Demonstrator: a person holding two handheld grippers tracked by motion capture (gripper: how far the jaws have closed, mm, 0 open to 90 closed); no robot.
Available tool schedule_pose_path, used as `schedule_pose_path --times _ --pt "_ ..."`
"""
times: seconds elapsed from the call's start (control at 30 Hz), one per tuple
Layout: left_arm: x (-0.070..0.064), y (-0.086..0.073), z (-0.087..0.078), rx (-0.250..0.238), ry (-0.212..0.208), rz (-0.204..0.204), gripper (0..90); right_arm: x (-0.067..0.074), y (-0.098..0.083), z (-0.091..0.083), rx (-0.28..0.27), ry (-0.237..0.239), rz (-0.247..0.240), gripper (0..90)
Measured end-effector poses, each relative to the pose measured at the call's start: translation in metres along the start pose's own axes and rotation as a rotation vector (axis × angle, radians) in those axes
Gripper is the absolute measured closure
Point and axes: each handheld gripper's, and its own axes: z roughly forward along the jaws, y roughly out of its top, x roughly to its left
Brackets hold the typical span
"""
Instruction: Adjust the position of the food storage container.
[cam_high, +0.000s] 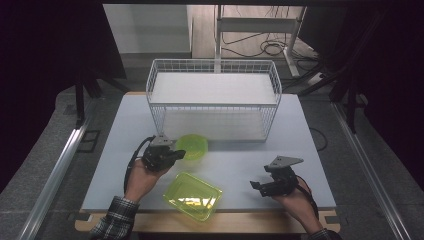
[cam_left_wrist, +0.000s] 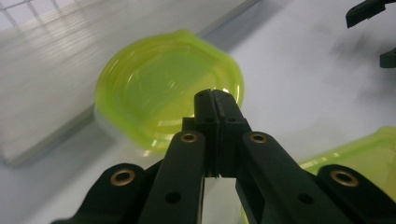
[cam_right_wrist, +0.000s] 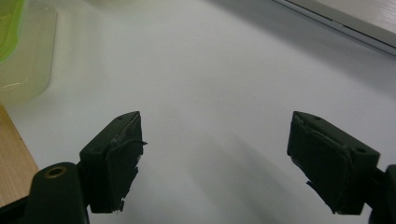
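Note:
A round yellow-green bowl (cam_high: 194, 145) (cam_left_wrist: 159, 88) is in front of the wire rack, left of centre. My left gripper (cam_high: 179, 154) (cam_left_wrist: 217, 100) is shut on the bowl's near rim, its jaws pressed together over the thin edge. A rectangular yellow-green container (cam_high: 193, 196) (cam_left_wrist: 364, 154) (cam_right_wrist: 7, 28) lies near the table's front edge, between the two hands. My right gripper (cam_high: 256, 186) (cam_right_wrist: 215, 163) hovers open over bare table at the front right, with nothing between its jaws.
A white two-level wire rack (cam_high: 215, 100) stands at the back of the white table (cam_high: 300, 150), its lower shelf opening toward the bowl. A wooden strip (cam_high: 250, 222) runs along the table's front edge. Metal rails flank the table.

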Motion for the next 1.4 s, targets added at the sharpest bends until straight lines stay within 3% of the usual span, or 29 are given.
schedule_pose_path --times 0.23,0.33,0.6,0.83,0.93,0.97,1.1,1.3,1.4 --pt "0.001 0.021 0.026 0.009 -0.050 -0.004 90.0 0.000 -0.001 0.000 0.004 -0.002 0.003 18.0" --pt "0.000 0.031 0.041 0.022 -0.047 0.017 90.0 -0.001 -0.001 0.001 0.010 0.000 0.001 17.8" --pt "-0.003 0.048 0.063 0.069 -0.048 0.051 90.0 0.000 -0.001 0.003 0.022 -0.002 -0.007 17.6" --pt "-0.006 0.054 0.078 0.097 -0.063 0.059 90.0 0.000 -0.002 0.004 0.028 -0.002 -0.012 17.4" --pt "-0.011 0.055 0.087 0.116 -0.045 0.063 90.0 0.000 -0.002 0.004 0.031 -0.001 -0.012 17.3" --pt "-0.010 0.054 0.088 0.125 -0.037 0.085 90.0 0.001 -0.002 0.004 0.032 -0.002 -0.013 17.3" --pt "-0.008 0.054 0.087 0.126 -0.019 0.078 90.0 0.001 -0.002 0.005 0.037 -0.001 -0.015 17.3" --pt "0.004 0.048 0.080 0.109 -0.009 0.023 90.0 0.001 -0.003 0.006 0.048 -0.001 -0.026 17.3" --pt "0.010 0.044 0.075 0.107 -0.004 0.014 90.0 0.002 -0.003 0.007 0.050 -0.001 -0.028 17.3"
